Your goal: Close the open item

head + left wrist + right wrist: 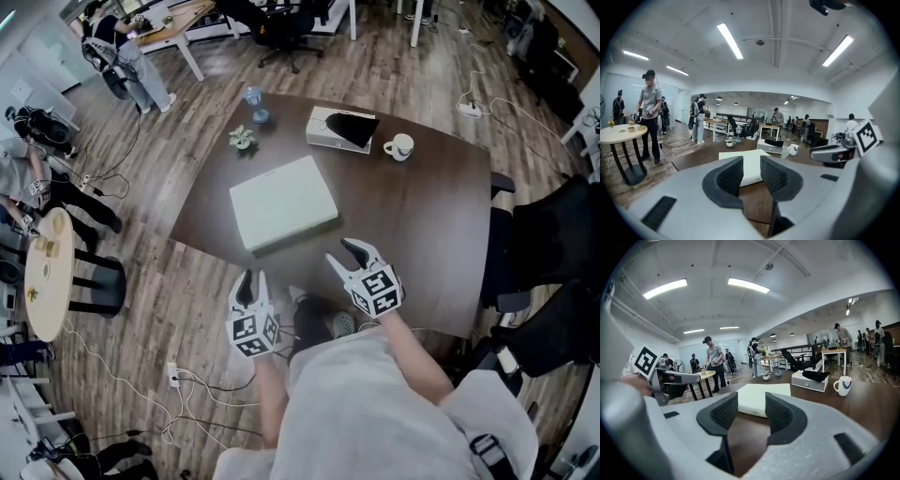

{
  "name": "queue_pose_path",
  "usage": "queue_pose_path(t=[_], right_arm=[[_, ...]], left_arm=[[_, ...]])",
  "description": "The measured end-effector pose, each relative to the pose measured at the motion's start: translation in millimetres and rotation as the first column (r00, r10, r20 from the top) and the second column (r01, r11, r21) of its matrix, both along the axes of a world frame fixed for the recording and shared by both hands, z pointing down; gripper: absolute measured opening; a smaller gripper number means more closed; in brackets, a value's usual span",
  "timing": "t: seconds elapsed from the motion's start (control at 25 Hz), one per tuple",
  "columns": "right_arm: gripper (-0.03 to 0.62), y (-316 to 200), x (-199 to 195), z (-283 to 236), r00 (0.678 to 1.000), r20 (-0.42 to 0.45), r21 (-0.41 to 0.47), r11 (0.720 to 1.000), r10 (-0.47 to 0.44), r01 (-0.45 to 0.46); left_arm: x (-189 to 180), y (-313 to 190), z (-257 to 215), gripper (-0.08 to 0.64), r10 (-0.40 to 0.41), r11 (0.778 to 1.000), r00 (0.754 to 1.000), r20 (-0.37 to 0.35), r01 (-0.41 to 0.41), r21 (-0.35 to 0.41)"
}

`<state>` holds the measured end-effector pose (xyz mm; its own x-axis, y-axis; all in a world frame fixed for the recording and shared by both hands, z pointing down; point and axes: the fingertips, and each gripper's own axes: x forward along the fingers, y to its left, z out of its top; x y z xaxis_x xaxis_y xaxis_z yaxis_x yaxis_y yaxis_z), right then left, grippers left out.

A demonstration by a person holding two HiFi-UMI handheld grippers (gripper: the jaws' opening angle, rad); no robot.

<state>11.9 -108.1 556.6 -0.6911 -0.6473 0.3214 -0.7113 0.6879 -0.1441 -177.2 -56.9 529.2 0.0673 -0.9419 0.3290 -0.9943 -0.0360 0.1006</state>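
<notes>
The white box lies flat near the middle of the dark table, with its lid down and flush all round; no gap or raised flap shows in any view. If this is the item to be closed, the closing appears complete and nothing is left but to withdraw.

One doubt: a second, smaller box stands at the far side of the table with a black object lying across its top. Whether that box is open cannot be told from here. If it is the open item, the task has not been started.

The left gripper is at the near edge of the table, short of the white box. Its jaws stand apart with nothing between the pads, only table and box visible through the gap. The right gripper hangs over the near part of the table, also clear of the box, with its jaws spread and empty.

Further out stand a white mug, a small potted plant and a blue glass piece.

No brand or text is legible. The gripper cubes bear square black-and-white markers, and the mug carries a dark motif too small to read.
</notes>
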Motion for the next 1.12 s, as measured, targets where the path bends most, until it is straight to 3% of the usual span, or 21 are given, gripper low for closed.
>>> queue_pose_path(t=[0.72,1.12], right_arm=[[0.075,-1.1,3.7,1.1,1.000,0.012,-0.009,1.000,0.009,-0.009],[0.006,0.2,0.6,0.1,1.000,0.021,-0.008,1.000,-0.004,0.005]], left_arm=[[-3.2,1.6,-1.1,0.028,-0.029,1.000,1.000,-0.007,0.029,0.005],[1.6,-0.1,-6.5,0.005,0.006,1.000,1.000,-0.002,-0.006,0.024]])
